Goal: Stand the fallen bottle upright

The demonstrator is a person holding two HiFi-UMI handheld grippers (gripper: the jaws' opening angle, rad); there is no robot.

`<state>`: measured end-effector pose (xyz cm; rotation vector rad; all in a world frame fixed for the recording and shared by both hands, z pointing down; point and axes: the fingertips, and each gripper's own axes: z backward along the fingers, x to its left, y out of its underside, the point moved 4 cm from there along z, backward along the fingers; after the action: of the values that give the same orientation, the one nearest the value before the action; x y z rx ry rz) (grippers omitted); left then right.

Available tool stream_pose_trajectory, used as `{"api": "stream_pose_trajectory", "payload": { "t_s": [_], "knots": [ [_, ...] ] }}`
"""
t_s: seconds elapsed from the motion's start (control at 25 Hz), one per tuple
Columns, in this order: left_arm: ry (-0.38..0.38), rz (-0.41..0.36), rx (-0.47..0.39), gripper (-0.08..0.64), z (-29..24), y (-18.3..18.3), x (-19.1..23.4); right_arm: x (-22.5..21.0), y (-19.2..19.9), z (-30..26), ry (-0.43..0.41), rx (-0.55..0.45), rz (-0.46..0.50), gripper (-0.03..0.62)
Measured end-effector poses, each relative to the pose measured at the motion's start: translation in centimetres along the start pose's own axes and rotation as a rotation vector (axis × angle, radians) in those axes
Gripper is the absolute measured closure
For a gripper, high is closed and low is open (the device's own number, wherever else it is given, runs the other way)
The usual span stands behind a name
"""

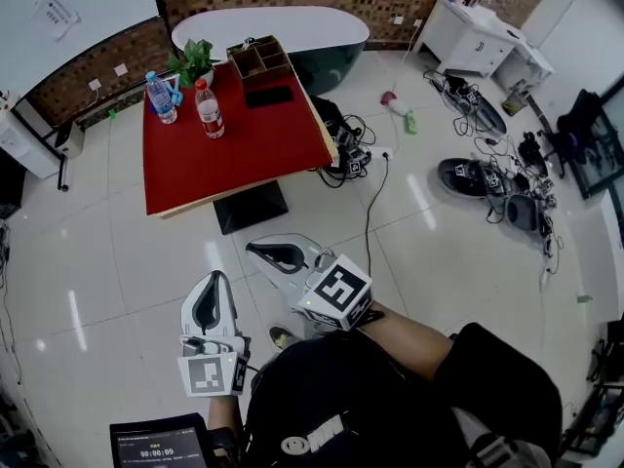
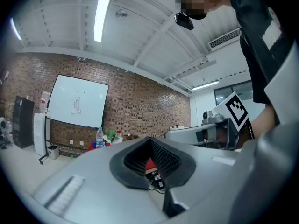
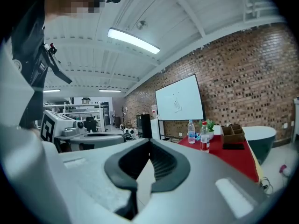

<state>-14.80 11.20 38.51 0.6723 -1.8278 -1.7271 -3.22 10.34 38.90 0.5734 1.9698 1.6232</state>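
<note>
Far ahead stands a red table. On it a blue-capped bottle and a red-capped bottle both stand upright; no lying bottle shows. My left gripper and right gripper hover over the floor well short of the table. Both are shut, with nothing between their jaws. From the right gripper view, the two bottles stand at the table's far end, beyond my right gripper. The left gripper view shows my left gripper and the blue-capped bottle far off.
A potted plant, a wooden organizer and a black flat object share the table's far side. Cables lie beside its base; more cables and dark gear lie at the right. A white rounded counter stands behind.
</note>
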Motion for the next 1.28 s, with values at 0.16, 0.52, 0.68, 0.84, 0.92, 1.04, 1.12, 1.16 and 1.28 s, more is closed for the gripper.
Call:
{"api": "stream_pose_trajectory", "payload": {
  "t_s": [0.16,0.52,0.68,0.84,0.92,1.04,1.12,1.16,1.28],
  "knots": [
    [0.003,0.008,-0.011,0.554,1.5,-0.5,-1.0,2.0,-0.8,1.1,-0.001,-0.012,0.004,0.589],
    [0.026,0.000,0.014,0.554,0.3,-0.4,-3.7,1.6,0.0,3.5,0.022,-0.035,-0.034,0.588],
    [0.050,-0.024,0.016,0.554,-1.4,0.1,-6.4,-0.8,-0.2,6.0,0.052,-0.073,-0.044,0.589],
    [0.061,-0.023,0.019,0.554,-2.8,0.2,-8.5,-2.4,0.9,7.4,0.048,-0.061,-0.068,0.589],
    [0.054,-0.022,0.024,0.554,-3.3,-0.5,-8.8,-2.7,0.9,7.7,0.049,-0.057,-0.082,0.589],
    [0.058,-0.029,0.022,0.554,-3.9,-0.7,-9.5,-3.3,1.1,8.1,0.045,-0.059,-0.085,0.589],
    [0.061,-0.040,0.031,0.554,-3.9,-0.4,-9.7,-3.5,1.1,8.2,0.038,-0.061,-0.081,0.589],
    [0.061,-0.036,0.028,0.554,-4.0,-0.5,-9.8,-3.6,1.0,8.2,0.036,-0.064,-0.080,0.589],
    [0.059,-0.035,0.032,0.554,-4.2,-0.8,-9.8,-4.0,0.6,8.3,0.036,-0.070,-0.081,0.589]
  ]
}}
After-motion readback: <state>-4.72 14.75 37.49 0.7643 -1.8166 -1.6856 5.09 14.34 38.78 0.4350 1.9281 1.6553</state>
